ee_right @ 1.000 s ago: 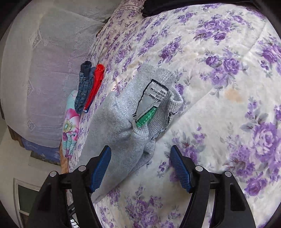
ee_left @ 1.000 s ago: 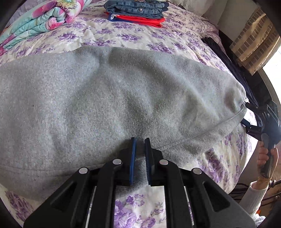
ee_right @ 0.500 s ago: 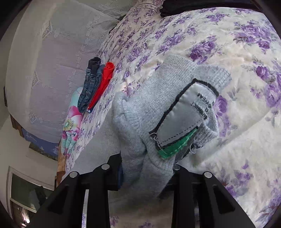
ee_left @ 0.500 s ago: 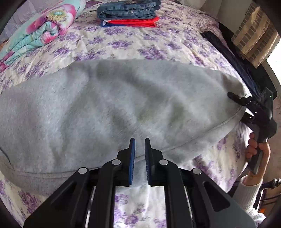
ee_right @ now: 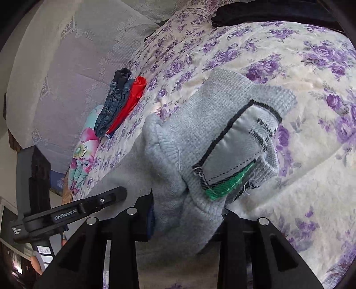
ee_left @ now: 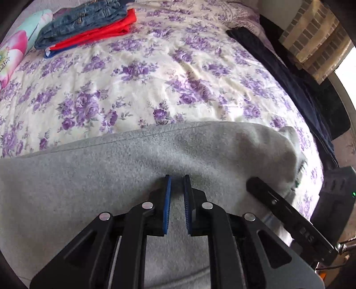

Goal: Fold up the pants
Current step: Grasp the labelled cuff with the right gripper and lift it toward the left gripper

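Grey fleece pants (ee_left: 89, 182) lie on the flowered bedsheet (ee_left: 138, 93) and are drawn up toward both grippers. My left gripper (ee_left: 176, 177) is shut on the grey fabric, blue pads nearly together. My right gripper (ee_right: 187, 213) is shut on the bunched end of the pants (ee_right: 178, 160), where the sewn label with a green stripe (ee_right: 235, 155) faces the camera; its fingertips are buried in cloth. The right gripper also shows in the left wrist view (ee_left: 287, 209), close beside the left one.
Folded jeans (ee_left: 82, 17) on a red garment (ee_left: 100, 33) lie at the bed's far side by a floral rolled blanket (ee_left: 13, 51). A dark cloth (ee_left: 289, 80) runs along the right bed edge. A lace curtain (ee_right: 66, 66) hangs behind.
My right gripper closed on the pants' end. Both grippers pulled the pants back toward me, uncovering much of the sheet. The two grippers are now close together.
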Demonstrator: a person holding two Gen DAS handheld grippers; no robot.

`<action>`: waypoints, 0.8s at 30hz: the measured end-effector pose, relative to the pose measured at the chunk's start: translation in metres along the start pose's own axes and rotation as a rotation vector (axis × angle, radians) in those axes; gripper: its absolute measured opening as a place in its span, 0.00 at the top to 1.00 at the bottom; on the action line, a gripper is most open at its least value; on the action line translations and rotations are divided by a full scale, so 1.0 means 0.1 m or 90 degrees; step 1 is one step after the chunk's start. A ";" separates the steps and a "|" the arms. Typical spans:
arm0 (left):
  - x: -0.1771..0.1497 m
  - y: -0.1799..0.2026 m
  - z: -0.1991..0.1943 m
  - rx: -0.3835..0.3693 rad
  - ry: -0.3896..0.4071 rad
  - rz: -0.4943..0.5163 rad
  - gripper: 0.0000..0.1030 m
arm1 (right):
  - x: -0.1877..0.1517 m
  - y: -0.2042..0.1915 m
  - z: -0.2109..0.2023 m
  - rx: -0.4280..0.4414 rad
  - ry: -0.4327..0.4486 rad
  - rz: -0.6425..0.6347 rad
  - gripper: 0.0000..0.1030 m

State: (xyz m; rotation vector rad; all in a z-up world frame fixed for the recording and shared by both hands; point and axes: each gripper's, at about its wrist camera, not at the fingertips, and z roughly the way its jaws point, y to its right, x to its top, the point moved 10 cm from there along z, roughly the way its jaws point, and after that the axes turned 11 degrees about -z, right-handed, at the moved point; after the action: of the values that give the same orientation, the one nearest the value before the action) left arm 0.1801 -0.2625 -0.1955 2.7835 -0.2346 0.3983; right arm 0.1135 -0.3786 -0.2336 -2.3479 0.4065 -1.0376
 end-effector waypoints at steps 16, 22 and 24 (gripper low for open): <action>-0.53 0.08 -0.15 -0.060 0.025 0.031 0.91 | 0.02 -0.04 0.00 -0.025 -0.016 -0.009 0.65; -0.56 -0.04 -0.21 -0.135 -0.010 -0.023 0.91 | 0.18 -0.31 -0.12 -0.132 -0.035 -0.109 0.68; -0.59 -0.21 -0.40 -0.133 0.004 -0.037 0.92 | 0.25 -0.51 -0.23 -0.153 -0.017 -0.153 0.69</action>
State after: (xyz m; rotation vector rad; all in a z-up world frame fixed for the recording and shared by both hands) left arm 0.1183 -0.2232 -0.1831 2.5779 -0.1830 0.3474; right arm 0.1158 -0.3575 -0.1765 -2.6730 0.2549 -1.1171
